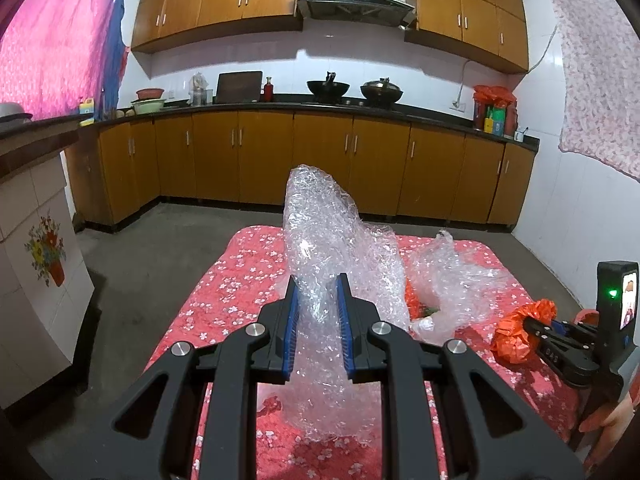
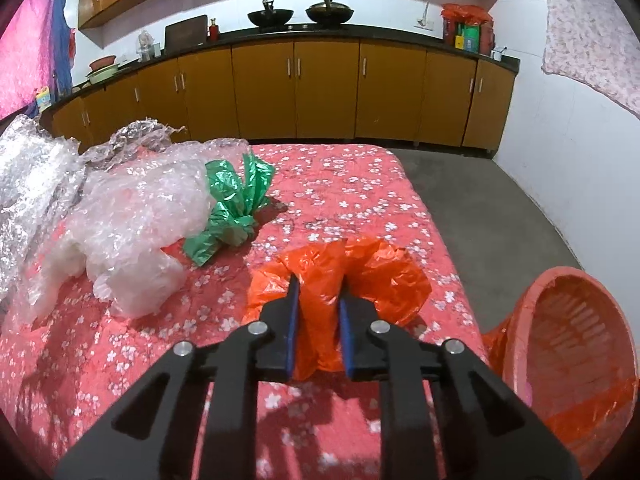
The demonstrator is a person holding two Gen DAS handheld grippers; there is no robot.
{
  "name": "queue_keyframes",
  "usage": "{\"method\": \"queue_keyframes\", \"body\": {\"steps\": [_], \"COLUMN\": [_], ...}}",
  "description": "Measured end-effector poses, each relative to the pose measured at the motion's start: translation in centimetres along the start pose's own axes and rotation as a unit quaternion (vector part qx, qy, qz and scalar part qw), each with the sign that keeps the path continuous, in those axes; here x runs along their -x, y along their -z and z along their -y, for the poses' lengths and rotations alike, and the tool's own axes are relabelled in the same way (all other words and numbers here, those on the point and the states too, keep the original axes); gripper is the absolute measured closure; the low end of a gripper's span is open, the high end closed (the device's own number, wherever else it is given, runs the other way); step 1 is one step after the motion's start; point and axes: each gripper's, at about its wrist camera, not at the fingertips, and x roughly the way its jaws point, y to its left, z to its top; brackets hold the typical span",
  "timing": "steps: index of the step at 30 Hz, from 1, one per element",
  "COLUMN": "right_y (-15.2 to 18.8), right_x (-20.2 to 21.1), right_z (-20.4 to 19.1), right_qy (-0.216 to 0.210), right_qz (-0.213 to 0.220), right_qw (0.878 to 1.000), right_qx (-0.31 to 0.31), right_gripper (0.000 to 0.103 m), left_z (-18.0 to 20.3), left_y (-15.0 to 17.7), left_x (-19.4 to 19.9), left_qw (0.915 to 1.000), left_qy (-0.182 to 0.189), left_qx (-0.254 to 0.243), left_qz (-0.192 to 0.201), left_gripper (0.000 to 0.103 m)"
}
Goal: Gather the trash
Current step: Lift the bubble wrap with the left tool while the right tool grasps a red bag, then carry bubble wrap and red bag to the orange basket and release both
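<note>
Both sets of jaws are clamping plastic rn. Left gripper (image 1: 316, 312) is squeezing a tall sheet of bubble wrap (image 1: 320, 224) between its blue pads, jaws narrow, w/ the wrap sticking up above the fingers and trailing down onto the table (image 1: 240, 276). Right gripper (image 2: 319, 312) is pinching a crumpled orange bag (image 2: 344, 272), jaws also narrow, bag bulging out on both sides of the fingers.

Left cam is only catching the orange bag as a scrunched ball at the right edge, w/ the right gripper on it, plus a bit of a hand lower down. Right cam is showing stuff the left one isn't: a knotted green bag (image 2: 234, 204) lying on the table just beside a cloudy white plastic heap (image 2: 136, 236), which is touching it, and an orange slotted basket (image 2: 576, 320) off the table's right edge, lined w/ orange film. Can't tell what's inside it tbh.

Tablecloth is red w/ small white flowers, kinda soft-looking. Bubble wrap is clear, shiny, wrinkly; bags are thin and crinkled.
</note>
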Motion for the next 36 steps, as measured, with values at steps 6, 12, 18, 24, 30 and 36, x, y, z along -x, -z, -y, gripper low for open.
{"method": "queue_keyframes", "body": {"steps": [6, 12, 18, 24, 30, 36], "right_y": [0.1, -0.4, -0.6, -0.1, 1.2, 2.9], "right_x": [2.5, 6.4, 9.6, 12.2, 14.2, 16.6], "right_z": [1.6, 3.6, 6.4, 9.6, 13.5, 17.8], "right_qy": [0.001, 0.004, 0.015, 0.040, 0.067, 0.099], "right_qz": [0.013, 0.040, 0.063, 0.078, 0.083, 0.091], "right_qw": [1.000, 0.999, 0.997, 0.994, 0.990, 0.984], "right_qx": [-0.015, -0.029, -0.046, -0.064, -0.090, -0.118], "right_gripper": [0.086, 0.086, 0.086, 0.086, 0.086, 0.086], "left_z": [0.7, 2.8, 5.5, 8.9, 13.3, 17.5], "left_y": [-0.2, -0.6, -1.0, -0.9, -0.4, 0.6], "left_x": [1.4, 2.6, 3.3, 3.8, 4.2, 4.5], "left_qw": [0.9999, 0.9992, 0.9973, 0.9937, 0.9867, 0.9777], "left_qy": [0.013, 0.036, 0.068, 0.104, 0.150, 0.191], "left_qx": [-0.002, -0.010, -0.021, -0.039, -0.063, -0.087], "left_qz": [0.008, 0.016, 0.017, 0.015, 0.008, -0.002], "left_gripper": [0.085, 0.085, 0.085, 0.085, 0.085, 0.085]}}
